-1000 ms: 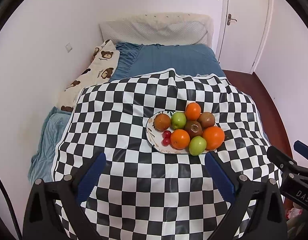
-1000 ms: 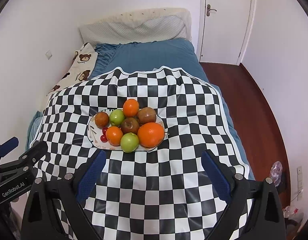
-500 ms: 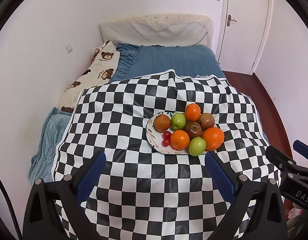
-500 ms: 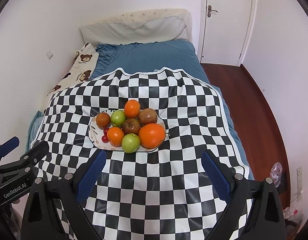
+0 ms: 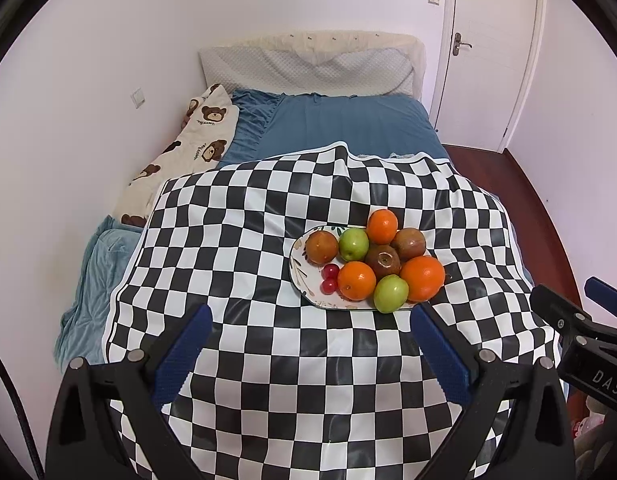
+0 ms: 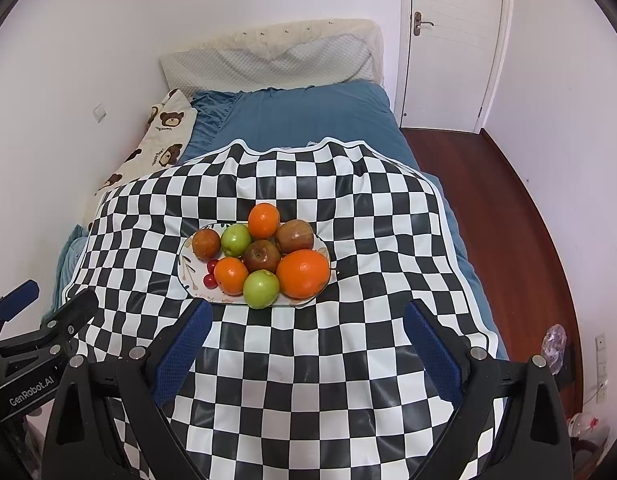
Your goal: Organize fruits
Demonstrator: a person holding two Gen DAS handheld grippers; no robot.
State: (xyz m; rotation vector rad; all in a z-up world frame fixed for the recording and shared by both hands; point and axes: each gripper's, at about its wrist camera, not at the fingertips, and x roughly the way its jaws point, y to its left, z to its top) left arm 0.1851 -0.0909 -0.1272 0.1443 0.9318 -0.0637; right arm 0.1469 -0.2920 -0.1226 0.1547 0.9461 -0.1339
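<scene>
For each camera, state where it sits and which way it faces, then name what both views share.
Left wrist: on the left gripper, looking forward and down over the checkered cloth at the fruit plate; own open fingers frame the bottom, right gripper at right edge.
Right wrist: on the right gripper, same heading; left gripper at left edge.
Shared: plate, cloth, bed, door.

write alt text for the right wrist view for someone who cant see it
A plate piled with oranges, green apples, brownish-red fruits and small red fruits sits on a black-and-white checkered cloth spread over a blue bed. The open right gripper frames the foreground, holding nothing; the left gripper shows at lower left.
</scene>
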